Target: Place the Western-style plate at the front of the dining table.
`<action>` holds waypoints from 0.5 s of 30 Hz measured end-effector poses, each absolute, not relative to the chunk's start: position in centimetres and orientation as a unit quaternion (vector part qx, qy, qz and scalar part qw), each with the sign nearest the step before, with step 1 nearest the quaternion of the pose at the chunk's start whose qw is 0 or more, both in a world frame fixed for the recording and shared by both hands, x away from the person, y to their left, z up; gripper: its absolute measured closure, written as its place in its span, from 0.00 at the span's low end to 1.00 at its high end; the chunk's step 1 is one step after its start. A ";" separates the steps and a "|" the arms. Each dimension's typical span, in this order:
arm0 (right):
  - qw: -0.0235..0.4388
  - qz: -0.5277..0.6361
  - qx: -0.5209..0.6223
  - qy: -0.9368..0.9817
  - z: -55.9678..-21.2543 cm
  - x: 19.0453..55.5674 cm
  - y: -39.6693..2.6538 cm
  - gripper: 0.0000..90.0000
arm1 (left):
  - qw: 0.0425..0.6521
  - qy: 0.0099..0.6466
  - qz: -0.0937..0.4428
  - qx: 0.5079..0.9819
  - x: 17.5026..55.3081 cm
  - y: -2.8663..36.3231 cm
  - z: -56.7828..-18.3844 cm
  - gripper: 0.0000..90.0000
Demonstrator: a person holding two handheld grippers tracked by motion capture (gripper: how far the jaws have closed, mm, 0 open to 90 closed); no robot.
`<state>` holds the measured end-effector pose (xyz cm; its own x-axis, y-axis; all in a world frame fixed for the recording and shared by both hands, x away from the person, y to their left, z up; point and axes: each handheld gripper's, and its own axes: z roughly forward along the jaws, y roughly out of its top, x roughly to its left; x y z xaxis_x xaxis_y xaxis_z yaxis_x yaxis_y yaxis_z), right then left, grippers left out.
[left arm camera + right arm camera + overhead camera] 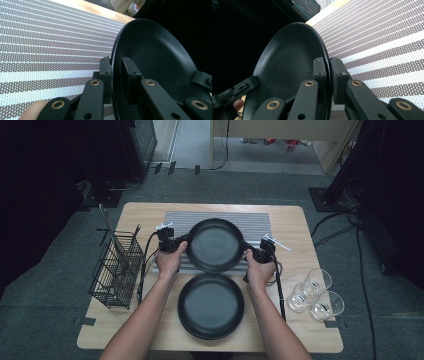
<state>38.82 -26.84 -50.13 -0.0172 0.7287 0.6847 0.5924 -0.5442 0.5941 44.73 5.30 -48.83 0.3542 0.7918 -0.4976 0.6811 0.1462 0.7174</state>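
At the centre of the high view I hold the upper black plate (215, 245) above the striped placemat (255, 222), one gripper on each side of its rim. The left gripper (181, 243) sits at centre left and the right gripper (248, 252) at centre right. In the left gripper view the jaws pinch the plate's rim (115, 75), one pad inside the dish, one behind it. The right gripper view shows the same pinch on the opposite rim (327, 72). The step in hand, as I judge it, is the two-handed carry of this plate over the mat. A second black plate (211, 306) lies flat below it in the frame, at lower centre. The next move calls for keeping both pinches firm and both hands level, so the dish neither tilts nor slips, whether it is lowered onto the mat or stacked on the second plate.

The wooden table (145, 212) fills the middle of the frame. A black wire rack (117, 270) stands at its left edge. Three clear glasses (315, 292) stand grouped at lower right. Grey carpet (60, 270) surrounds the table, with cables (360, 250) trailing at right and dark equipment at upper left.
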 end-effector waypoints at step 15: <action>0.063 0.527 0.712 0.460 -51.4 40.6 -26.8 0.94 | 0.492 0.579 0.051 0.648 46.3 5.0 -49.8 0.90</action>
<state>40.55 -26.81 -51.43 0.0215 0.7216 0.6920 0.5881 -0.5688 0.5750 46.25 4.97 -49.78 0.3234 0.8014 -0.5032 0.7006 0.1546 0.6966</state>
